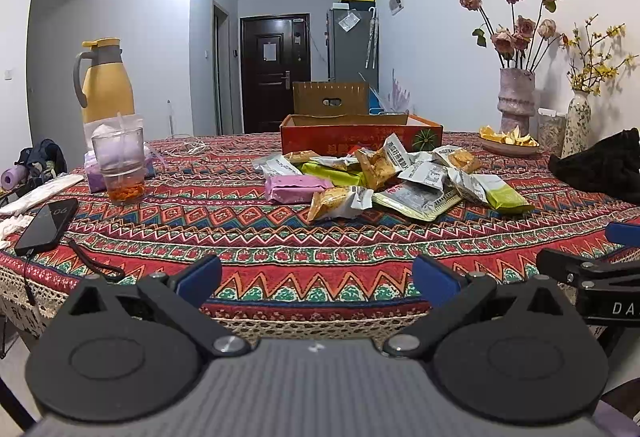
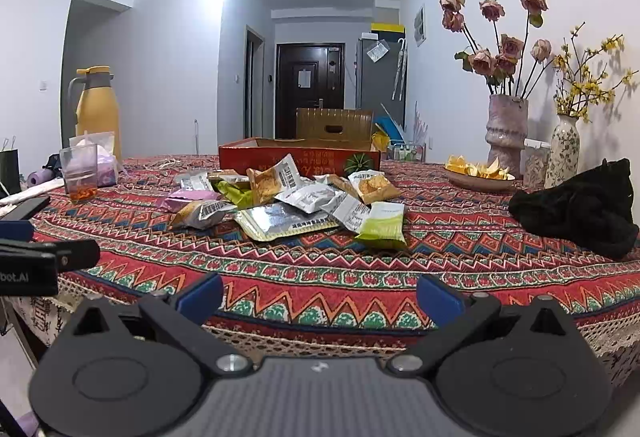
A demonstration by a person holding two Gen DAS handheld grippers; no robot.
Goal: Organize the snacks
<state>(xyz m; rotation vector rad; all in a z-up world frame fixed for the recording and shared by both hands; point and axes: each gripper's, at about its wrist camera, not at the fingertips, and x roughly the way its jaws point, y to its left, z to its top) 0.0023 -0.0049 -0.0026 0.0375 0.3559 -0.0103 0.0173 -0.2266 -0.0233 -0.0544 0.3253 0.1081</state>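
Left gripper (image 1: pixel 316 277) wide, holding nothing, hovering at the near edge of the table (image 1: pixel 280 237). Right gripper (image 2: pixel 320 291) likewise: jaws spread, nothing held. Snack packets (image 1: pixel 384 177) piled loose mid-table, just in front of the red cardboard box (image 1: pixel 360 135). Pink packet (image 1: pixel 296 189) at the pile's left side, green one (image 2: pixel 382 223) at its right.
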